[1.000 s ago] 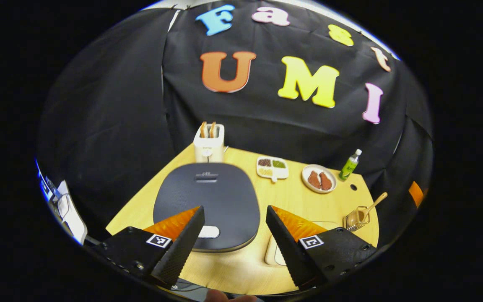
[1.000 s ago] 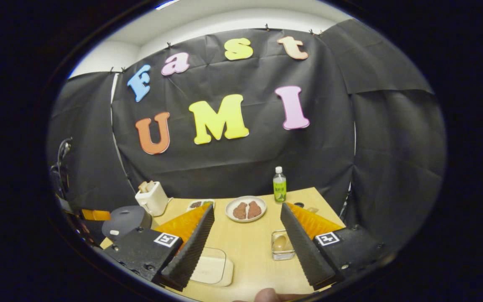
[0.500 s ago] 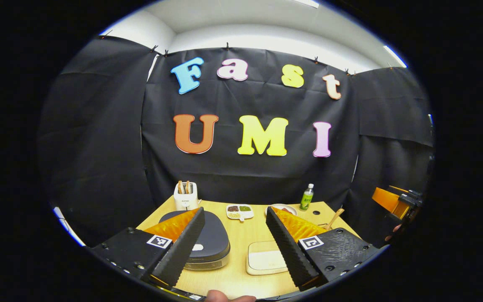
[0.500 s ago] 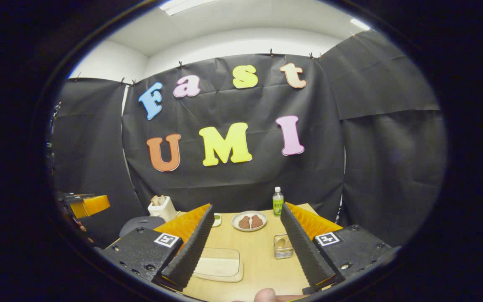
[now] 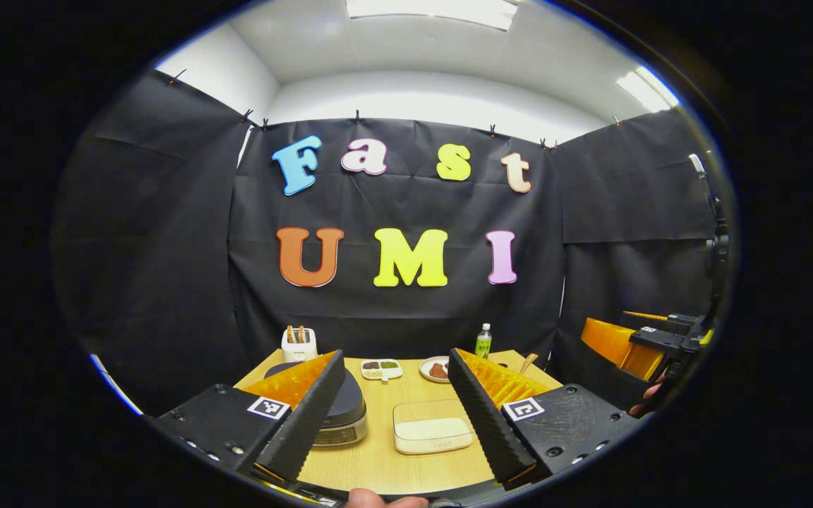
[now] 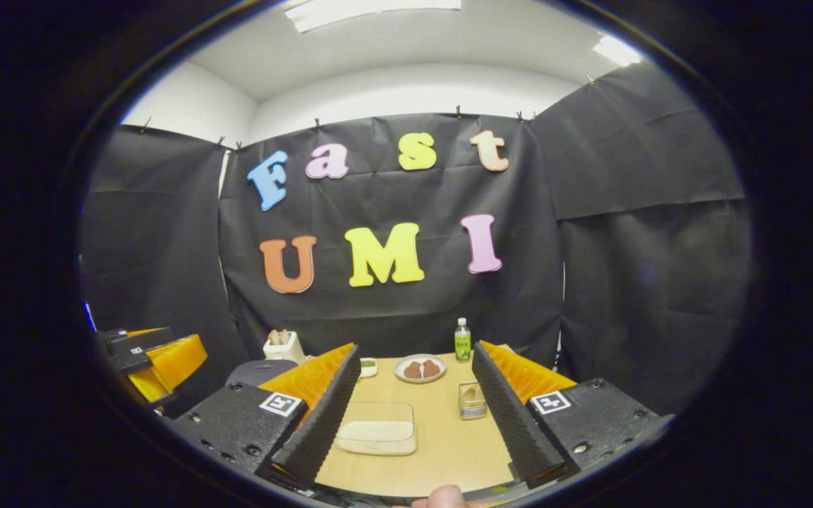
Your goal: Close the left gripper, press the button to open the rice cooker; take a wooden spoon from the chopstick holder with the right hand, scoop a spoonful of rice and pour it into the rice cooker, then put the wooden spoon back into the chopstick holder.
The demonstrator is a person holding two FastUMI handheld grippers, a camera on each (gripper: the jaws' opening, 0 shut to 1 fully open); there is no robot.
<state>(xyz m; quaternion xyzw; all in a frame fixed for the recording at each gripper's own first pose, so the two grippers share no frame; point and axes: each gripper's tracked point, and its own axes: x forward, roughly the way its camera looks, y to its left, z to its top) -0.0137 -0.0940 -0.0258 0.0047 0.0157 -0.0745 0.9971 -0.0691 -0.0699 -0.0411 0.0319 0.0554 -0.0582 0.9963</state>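
Observation:
The rice cooker (image 5: pixel 341 416) has a dark lid that is down; it stands on the table's left, half behind my left gripper's finger. A clear box of white rice (image 5: pixel 432 434) lies beside it on the right. The wooden spoon (image 5: pixel 528 363) leans up from behind my other finger, which hides its holder. My left gripper (image 5: pixel 395 353) is open and empty, held back from the table. In the right gripper view the chopstick holder (image 6: pixel 472 400) stands right of the rice box (image 6: pixel 378 433), with the rice cooker (image 6: pixel 257 371) at the left. My right gripper (image 6: pixel 416 346) is open and empty.
At the back of the wooden table (image 5: pixel 378 458) stand a white toaster (image 5: pixel 298 344), a divided dish (image 5: pixel 380 368), a plate of meat (image 6: pixel 419 368) and a green bottle (image 6: pixel 461 340). The other gripper (image 5: pixel 629 340) hangs off the table's right side.
Both grippers have drawn back from the table and tilted up, so the cooker and rice box look smaller and lower. Both stayed open.

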